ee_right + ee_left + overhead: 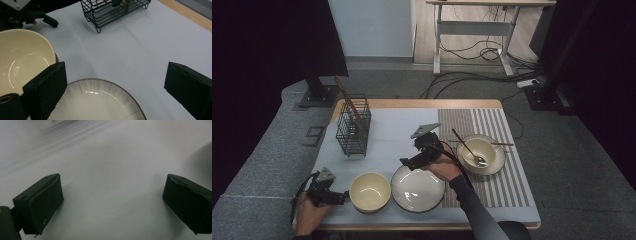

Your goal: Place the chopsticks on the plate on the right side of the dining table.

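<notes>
Looking down from the high view, the right gripper point(406, 161) hovers at the far rim of the grey plate point(418, 189), while the left gripper point(345, 196) sits just beside the cream bowl point(370, 191). In the left gripper view, jaws spread over bare table point(107, 157). In the right gripper view, jaws spread wide above the plate point(97, 102), holding nothing.

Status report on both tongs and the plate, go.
Left tongs open, beside cream bowl. Right tongs open, empty, over grey plate far rim. Wire rack well beyond, nothing in the way.
</notes>
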